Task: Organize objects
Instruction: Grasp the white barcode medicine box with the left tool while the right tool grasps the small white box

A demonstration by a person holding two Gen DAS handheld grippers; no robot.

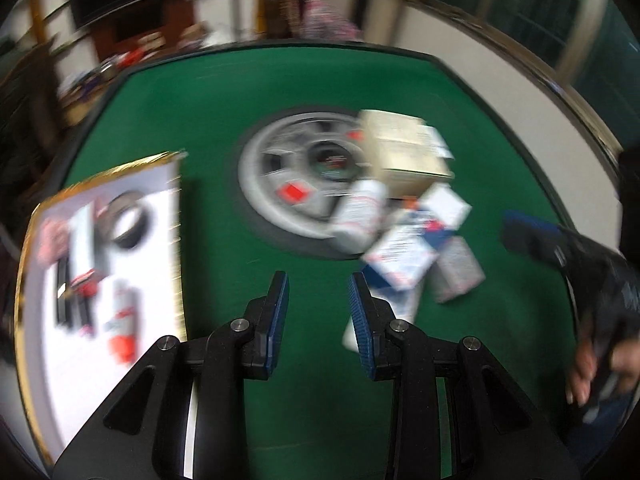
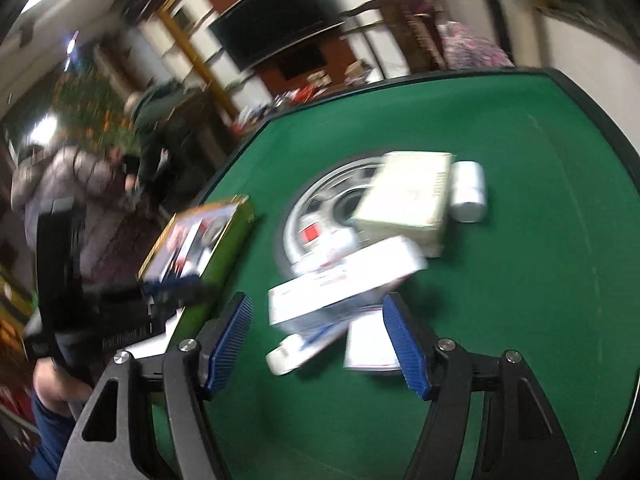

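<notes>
Both views are blurred by motion. A pile of small boxes [image 1: 404,254] and a white bottle [image 1: 358,214] lies on the green table [image 1: 208,128], with a beige box [image 1: 408,146] behind. An open gold-edged box [image 1: 100,264] holding tape and small items sits at the left. My left gripper [image 1: 318,294] is open and empty, just left of the pile. My right gripper [image 2: 318,320] is open, its fingers either side of a white box [image 2: 340,284] and a white tube [image 2: 286,354], above them. The beige box [image 2: 408,200] and a silver can [image 2: 468,192] lie beyond.
A round grey dial [image 1: 288,176] is set in the table's middle, also in the right wrist view [image 2: 316,216]. The right gripper and hand [image 1: 580,280] show at the right of the left view. The gold-edged box [image 2: 200,240] stands left. People and furniture are beyond the table.
</notes>
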